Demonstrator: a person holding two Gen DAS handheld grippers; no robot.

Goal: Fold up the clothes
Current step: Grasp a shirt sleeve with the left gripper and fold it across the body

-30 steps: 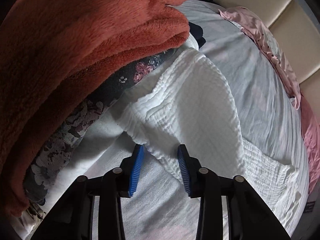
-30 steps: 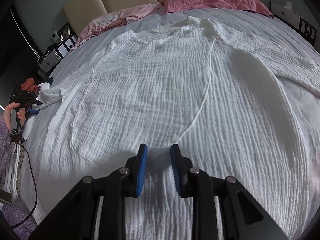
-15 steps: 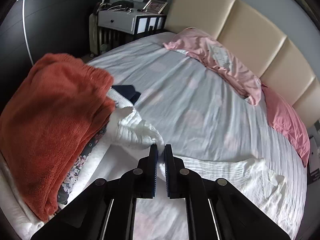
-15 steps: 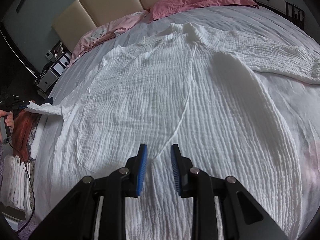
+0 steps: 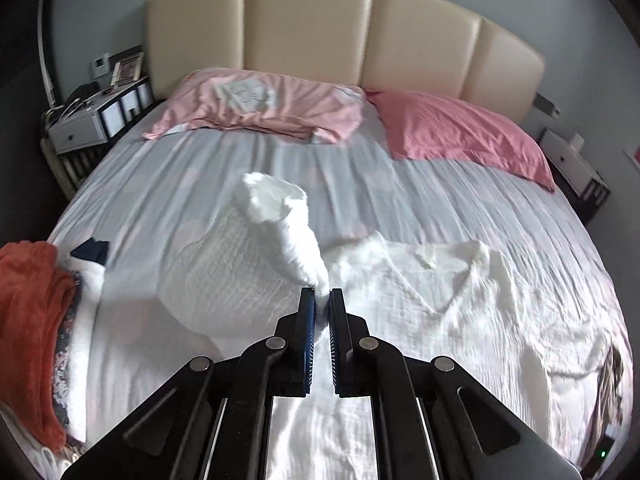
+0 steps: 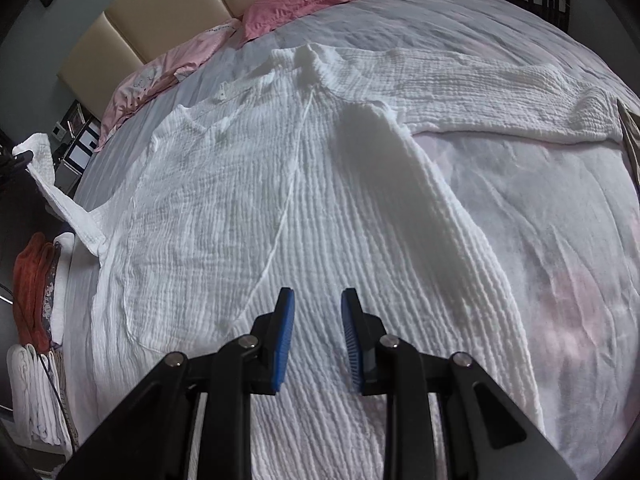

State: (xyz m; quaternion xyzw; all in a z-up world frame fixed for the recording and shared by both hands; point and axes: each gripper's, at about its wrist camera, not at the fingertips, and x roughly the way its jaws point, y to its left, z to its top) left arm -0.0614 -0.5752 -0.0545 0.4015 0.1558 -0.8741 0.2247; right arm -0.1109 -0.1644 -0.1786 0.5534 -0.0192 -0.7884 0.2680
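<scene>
Since a second ago the left sleeve (image 5: 280, 216) has gone from lying flat by the orange blanket to being lifted off the bed, with the left gripper (image 5: 322, 300) now pinched tight on its end where before its jaws sat spread around the fabric. So the sleeve stands up as a loose white tube right ahead of the fingertips, cuff end flopping away toward the pillows

Rest of the white crinkle shirt (image 6: 304, 208) lies spread flat on the grey bedsheet (image 6: 540, 208), collar toward the headboard, other sleeve (image 6: 500, 96) stretched out to the right side. From the right wrist view you can see the raised sleeve (image 6: 52, 184) way off at the left edge

Right gripper (image 6: 318, 304) hovers over the lower middle of the shirt, jaws partly spread with nothing between them, fabric just beneath

Further out: two pink pillows (image 5: 460, 132) against the beige headboard (image 5: 340, 28), the orange blanket (image 5: 28, 312) stacked at the bed's left edge
</scene>
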